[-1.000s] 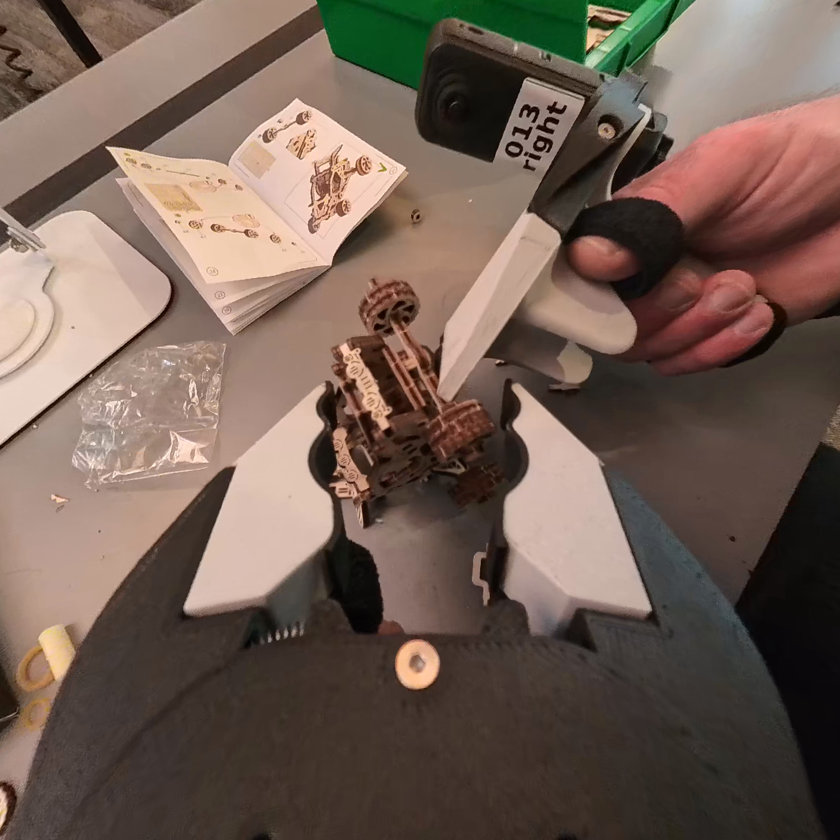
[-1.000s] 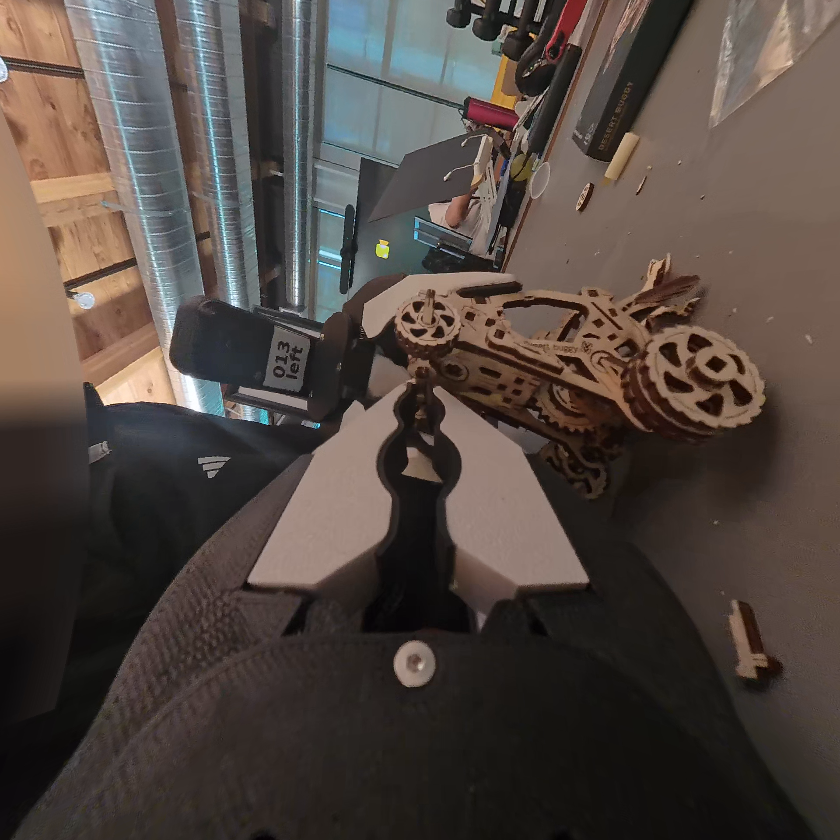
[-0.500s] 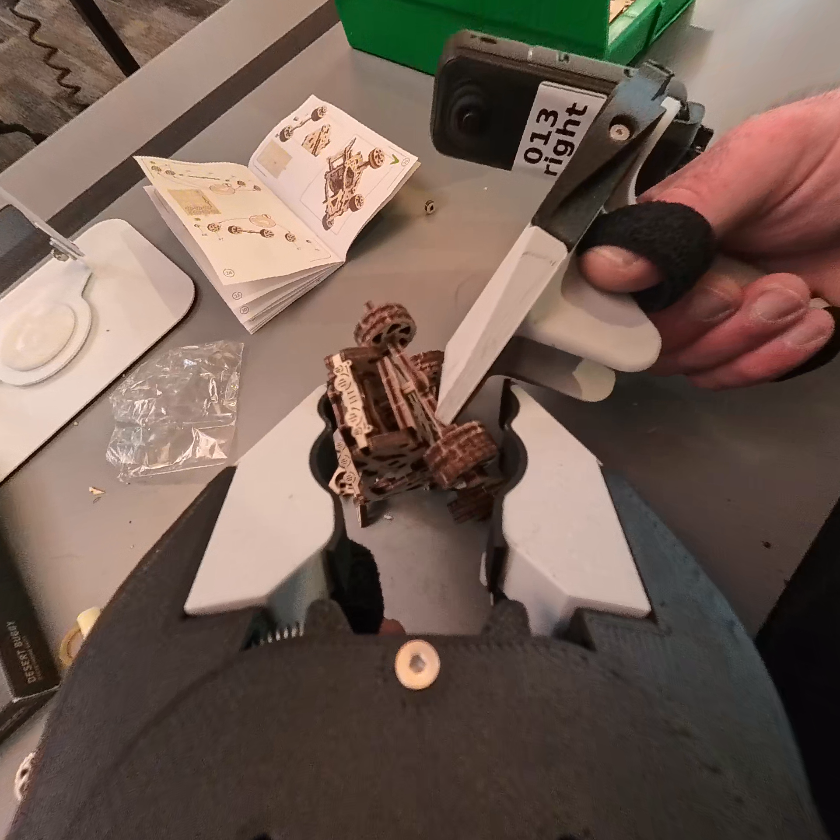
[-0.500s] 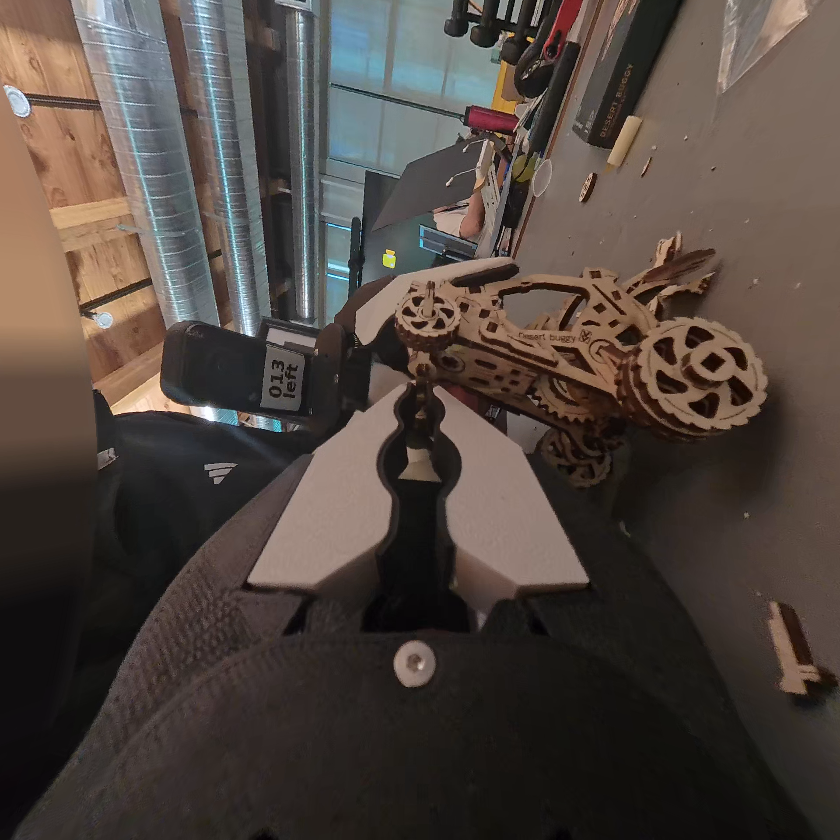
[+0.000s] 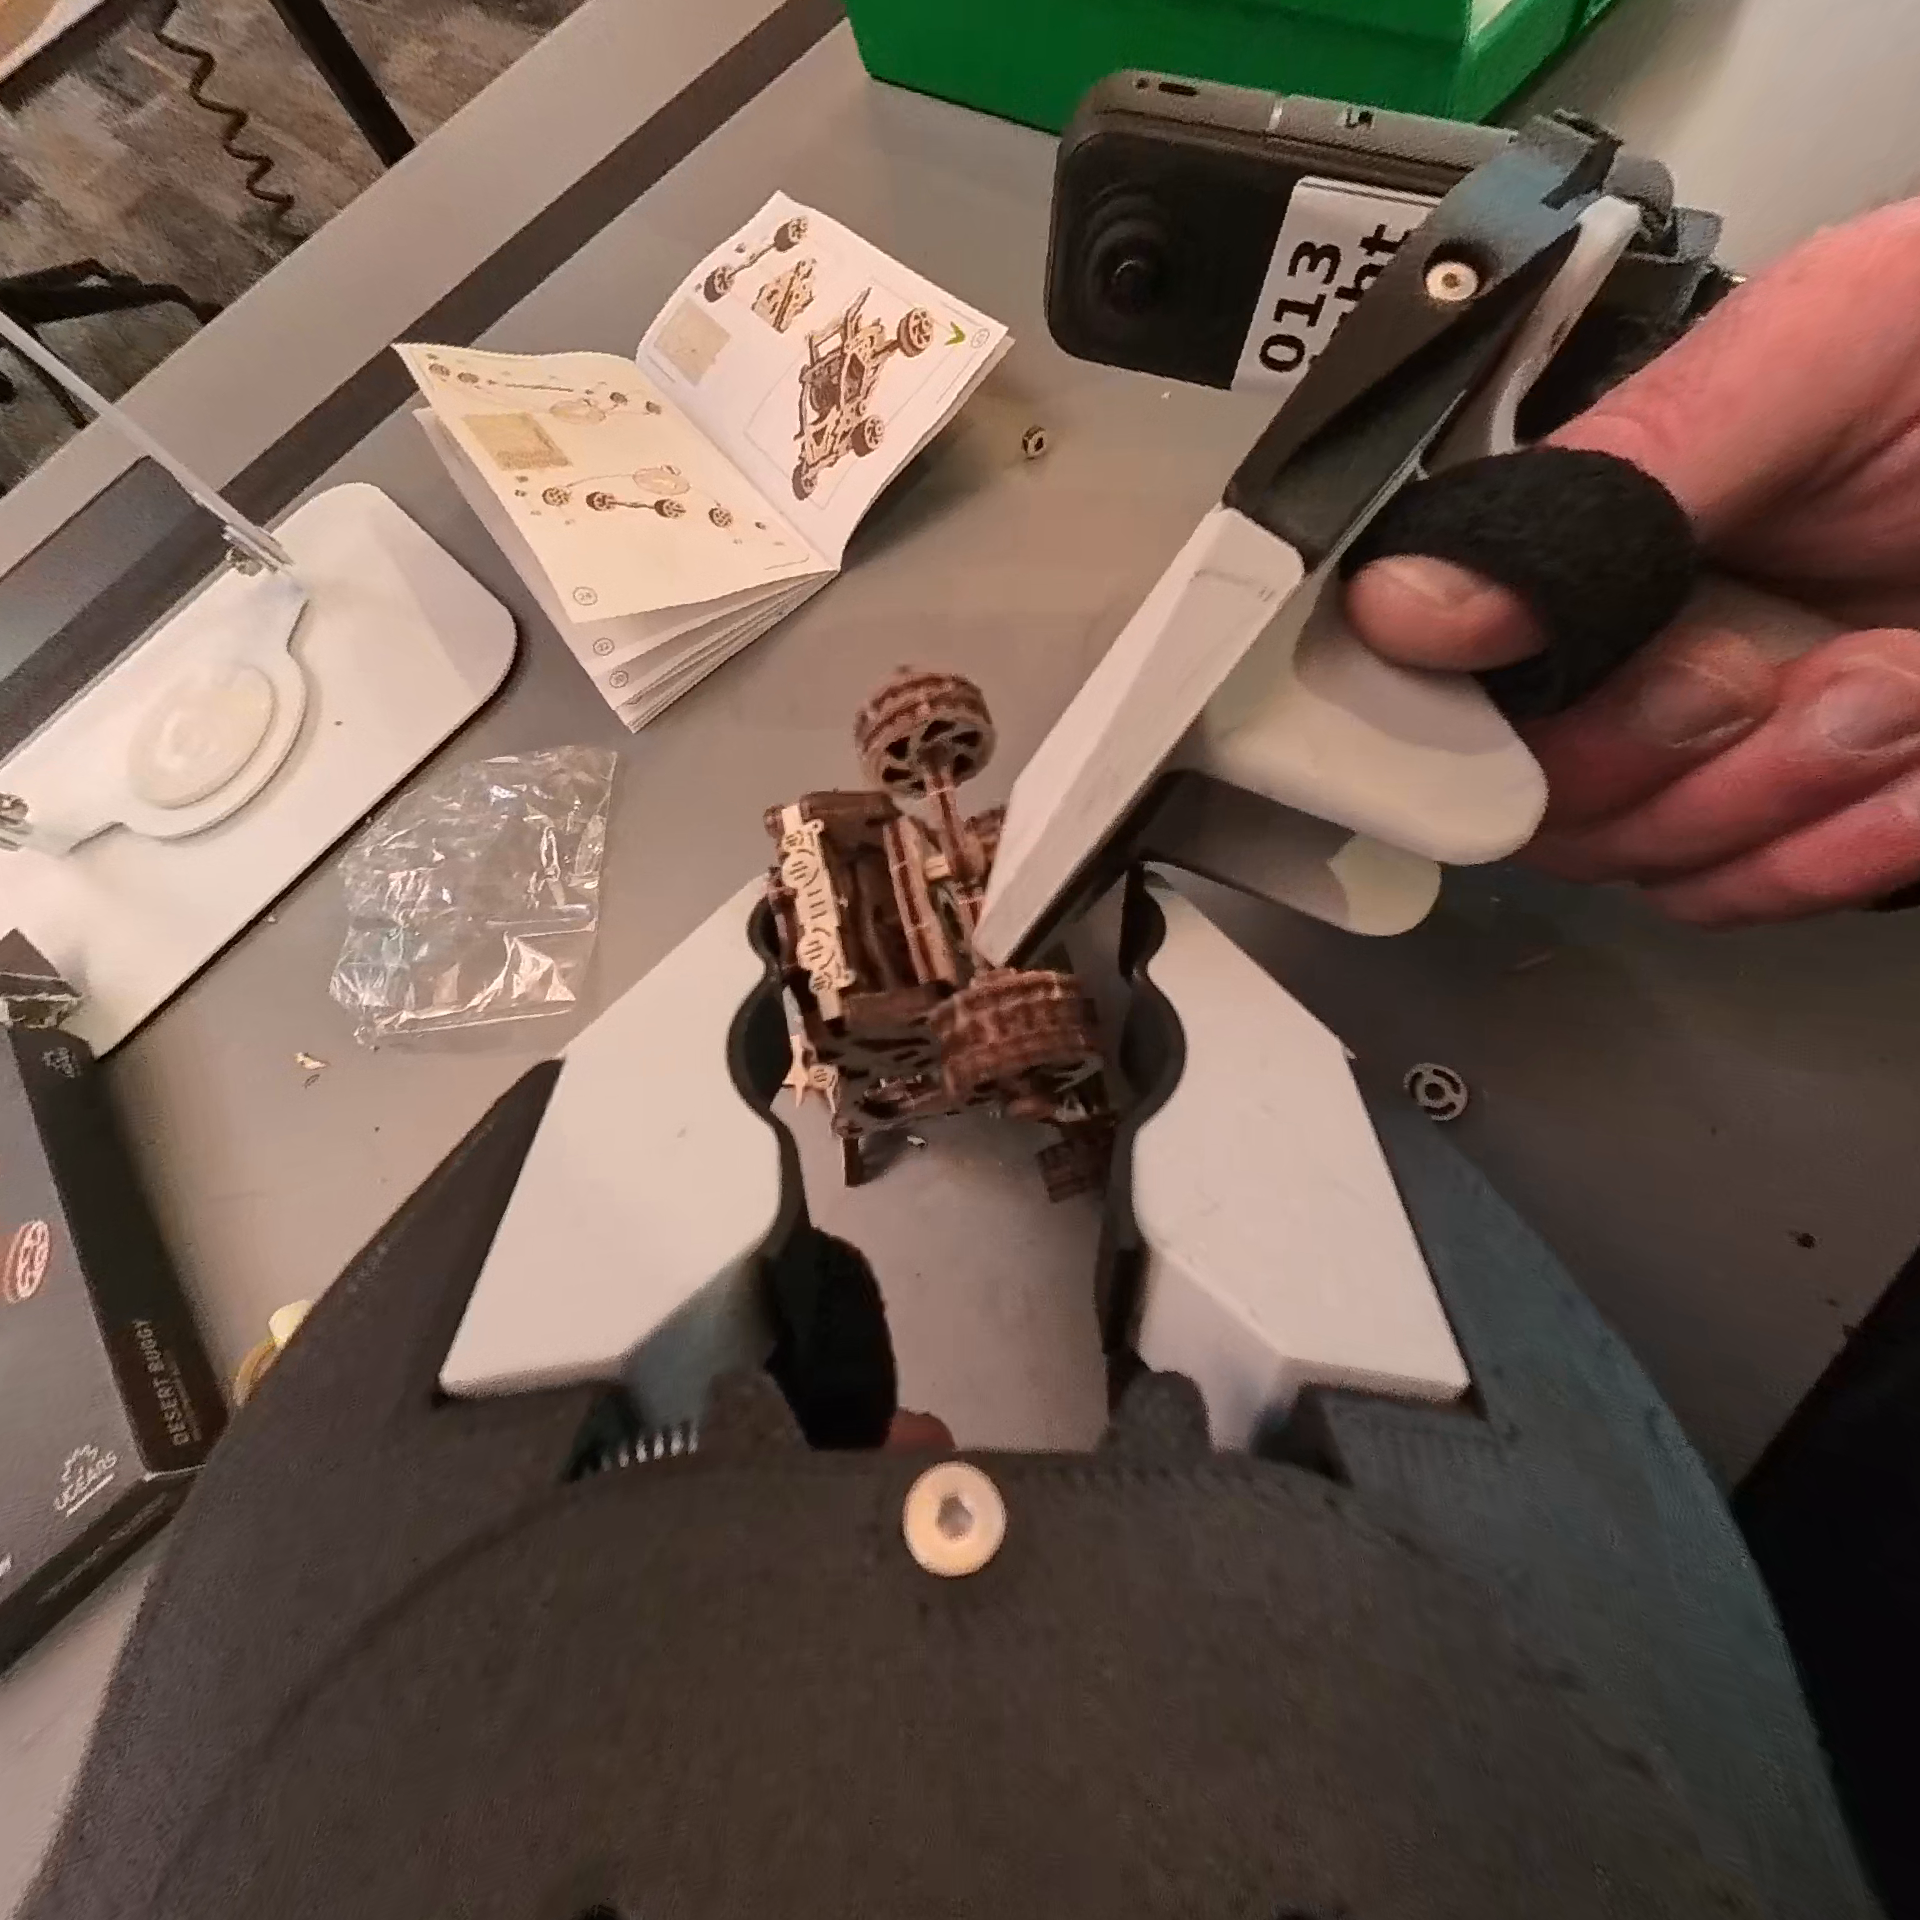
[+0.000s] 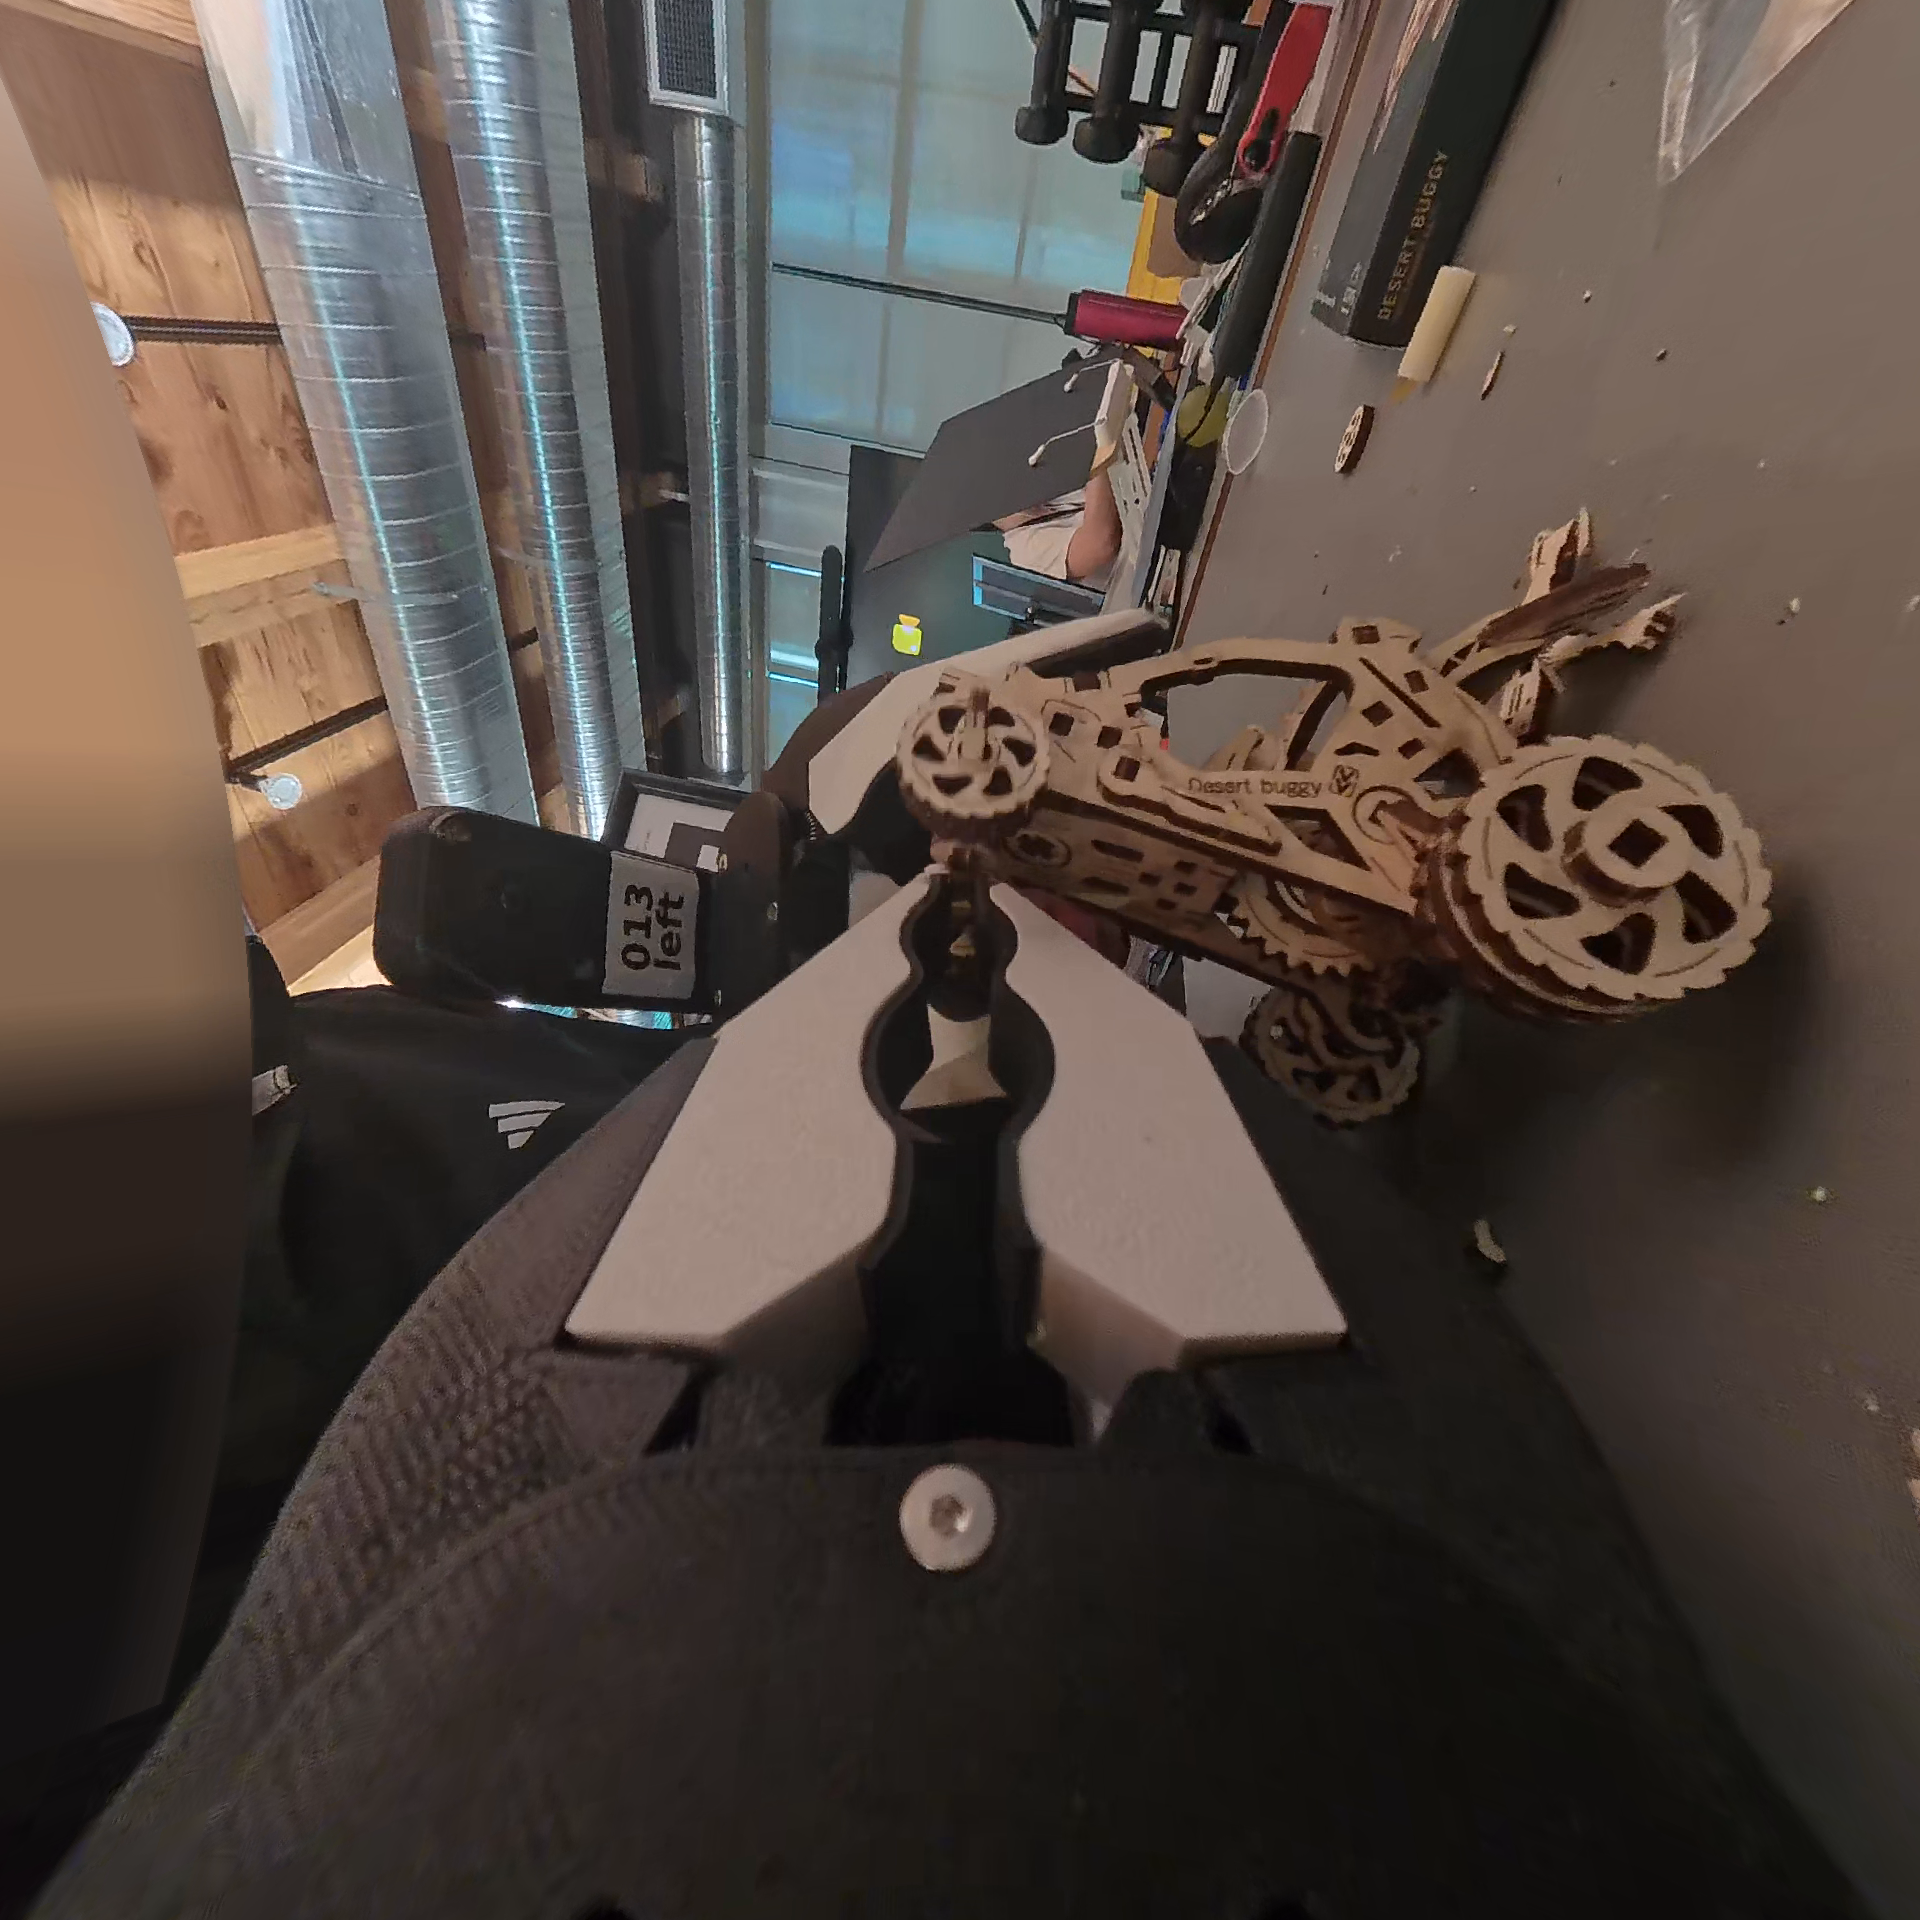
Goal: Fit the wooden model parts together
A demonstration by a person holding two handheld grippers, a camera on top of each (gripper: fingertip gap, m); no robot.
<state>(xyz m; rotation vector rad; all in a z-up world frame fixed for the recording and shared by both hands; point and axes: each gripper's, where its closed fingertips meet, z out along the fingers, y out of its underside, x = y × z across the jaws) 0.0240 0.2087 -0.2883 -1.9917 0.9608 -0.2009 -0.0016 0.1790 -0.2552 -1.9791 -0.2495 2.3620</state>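
A wooden buggy model [image 5: 894, 966] stands tilted on the grey table [image 5: 1558, 1195], its rear end on the surface. My left gripper [image 5: 940, 925] is shut on the buggy's body, one finger on each side. My right gripper [image 6: 961, 904], held by a hand [image 5: 1766, 623], comes in from the right and is shut on a thin axle just below a small wheel [image 6: 971, 774]. In the left wrist view its tip [image 5: 997, 925] rests against the buggy's side. The buggy [image 6: 1299, 821] has a large toothed wheel [image 6: 1600, 873] near the table. The left gripper's finger [image 6: 883, 717] shows behind it.
An open instruction booklet [image 5: 707, 457], a crumpled plastic bag [image 5: 478, 894] and a white stand base [image 5: 260, 665] lie to the left. A black box [image 5: 73, 1299] is at the near left, a green bin [image 5: 1143, 52] at the back. A small wooden ring [image 5: 1439, 1091] lies to the right. The left gripper's tips are roughly 4 centimetres from the right gripper's.
Both grippers keep their hold. The buggy and both grippers have shifted slightly across the table, so the black box now shows in the left wrist view and the loose piece has left the right.
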